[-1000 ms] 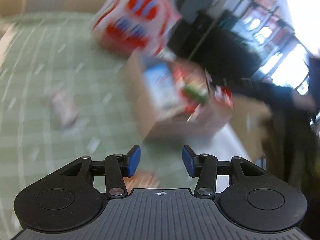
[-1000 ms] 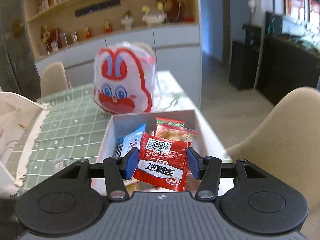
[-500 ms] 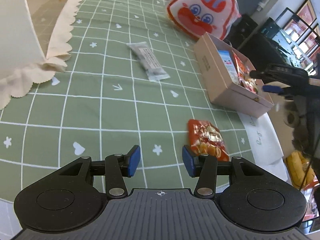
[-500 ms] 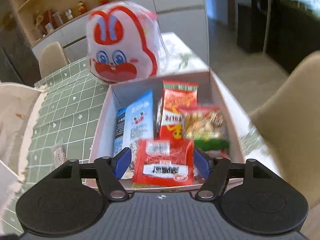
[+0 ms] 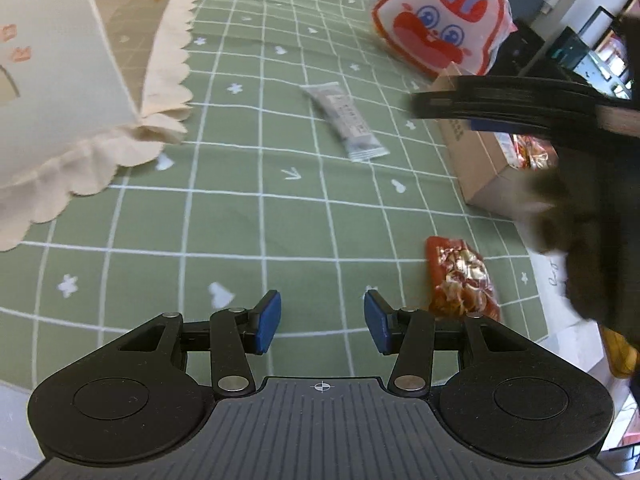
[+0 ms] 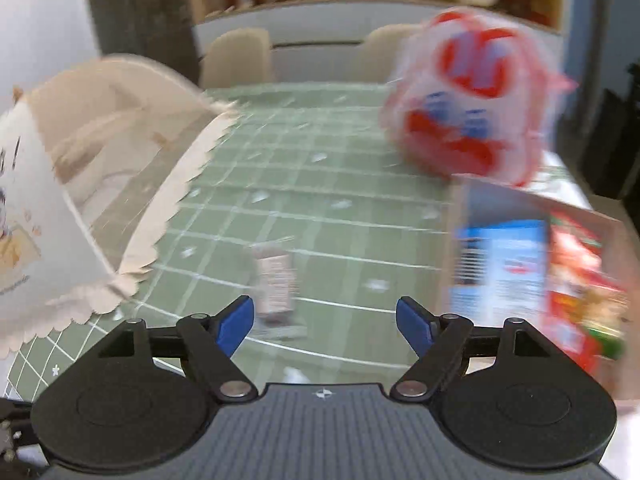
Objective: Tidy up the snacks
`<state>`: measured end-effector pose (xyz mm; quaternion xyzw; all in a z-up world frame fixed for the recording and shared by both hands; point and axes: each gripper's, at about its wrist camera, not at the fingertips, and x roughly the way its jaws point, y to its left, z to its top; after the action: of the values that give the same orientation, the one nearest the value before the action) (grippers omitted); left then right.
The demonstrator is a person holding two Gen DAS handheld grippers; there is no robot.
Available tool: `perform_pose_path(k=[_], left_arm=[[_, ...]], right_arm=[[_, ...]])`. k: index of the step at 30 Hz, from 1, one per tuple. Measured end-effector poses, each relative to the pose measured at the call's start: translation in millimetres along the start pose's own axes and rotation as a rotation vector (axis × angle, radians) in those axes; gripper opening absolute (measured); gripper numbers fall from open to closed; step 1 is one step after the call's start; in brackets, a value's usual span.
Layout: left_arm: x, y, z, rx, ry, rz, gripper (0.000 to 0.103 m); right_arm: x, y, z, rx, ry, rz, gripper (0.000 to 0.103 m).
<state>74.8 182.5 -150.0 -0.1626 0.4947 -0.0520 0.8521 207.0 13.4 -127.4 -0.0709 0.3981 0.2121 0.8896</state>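
My left gripper point(image 5: 320, 320) stands open and empty low over the green checked tablecloth point(image 5: 200, 220). A red snack packet point(image 5: 460, 276) lies just right of its right finger. Farther off lies a grey wrapped bar point(image 5: 344, 122). The cardboard box point(image 5: 476, 160) at the right holds a blue packet point(image 6: 504, 260) and red packets point(image 6: 576, 272). My right gripper point(image 6: 324, 320) hangs over the table left of the box, its jaws opening with nothing between them. The grey bar point(image 6: 274, 284) shows blurred ahead of it.
A big red-and-white bunny bag point(image 5: 440, 28) stands behind the box. A cream paper bag with a scalloped rim point(image 5: 60, 80) lies on its side at the left. Beige chairs point(image 6: 236, 56) stand past the table's far edge. A dark sleeve point(image 5: 592, 240) crosses the right side.
The right gripper let the red packet go over the box, opened wider and swung left over the table. The left gripper's view swung from the box to the tablecloth near the red packet.
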Motion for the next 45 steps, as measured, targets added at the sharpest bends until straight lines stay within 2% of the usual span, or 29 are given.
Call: perform_pose_path(k=[4,7,9,10,11,15,20,27,29,32,34,36,41,45], left_arm=[[-11.8,5.4,-3.1,-0.004,-0.011,0.021,0.051],[-16.6,8.7,-4.4,-0.008,-0.014,0.031,0.051],[-17.7,9.4,-4.5,-0.011,-0.014,0.030,0.051],[-17.7,9.0,-4.4,-0.012,-0.013,0.027,0.051],[-17.2,8.2,-4.0,-0.011,-0.012,0.024,0.051],[-12.6,-0.7,-2.3,0.010,0.001,0.001,0.051],[-3.3,-19.7,-2.1,0.061,0.022,-0.038,0.051],[15.9,-40.5,-8.7,0.048,0.081,-0.218,0.051],[20.2,-49.4,-12.2,0.050,0.104,-0.249,0.051],[24.3,-63.6,-15.1,0.069,0.112,-0.253,0.051],[21.3,-74.7,-14.6,0.098,0.074,-0.224,0.051],[17.0,-84.3,-12.3,0.132,0.037,-0.210,0.051],[22.7,-92.1,-1.4,0.155,0.029,-0.159,0.051],[33.2,-92.0,14.5,0.178,-0.003,-0.122,0.051]], right_arm=[[53.5,32.8,7.9,-0.018,0.070,0.037,0.079],[83.1,40.7,10.9,-0.007,0.109,0.045,0.078],[92.6,43.9,10.4,-0.017,0.123,0.036,0.069],[91.1,45.4,9.1,-0.032,0.113,0.023,0.054],[88.2,46.2,8.3,-0.049,0.116,0.013,0.039],[62.8,39.2,-0.6,-0.075,0.123,0.055,0.039],[12.0,20.0,-28.8,-0.093,0.078,0.016,0.039],[-56.1,-33.4,-93.6,0.048,0.038,-0.141,0.038],[-66.7,-44.0,-111.9,0.097,0.033,-0.192,0.038],[-80.7,-54.8,-138.2,0.128,0.002,-0.286,0.038],[-81.5,-60.3,-151.9,0.149,0.020,-0.314,0.038],[-81.6,-63.1,-162.3,0.174,0.036,-0.295,0.040],[-81.9,-61.1,-182.4,0.203,0.015,-0.277,0.073],[-80.3,-53.5,-191.7,0.208,-0.030,-0.280,0.089]])
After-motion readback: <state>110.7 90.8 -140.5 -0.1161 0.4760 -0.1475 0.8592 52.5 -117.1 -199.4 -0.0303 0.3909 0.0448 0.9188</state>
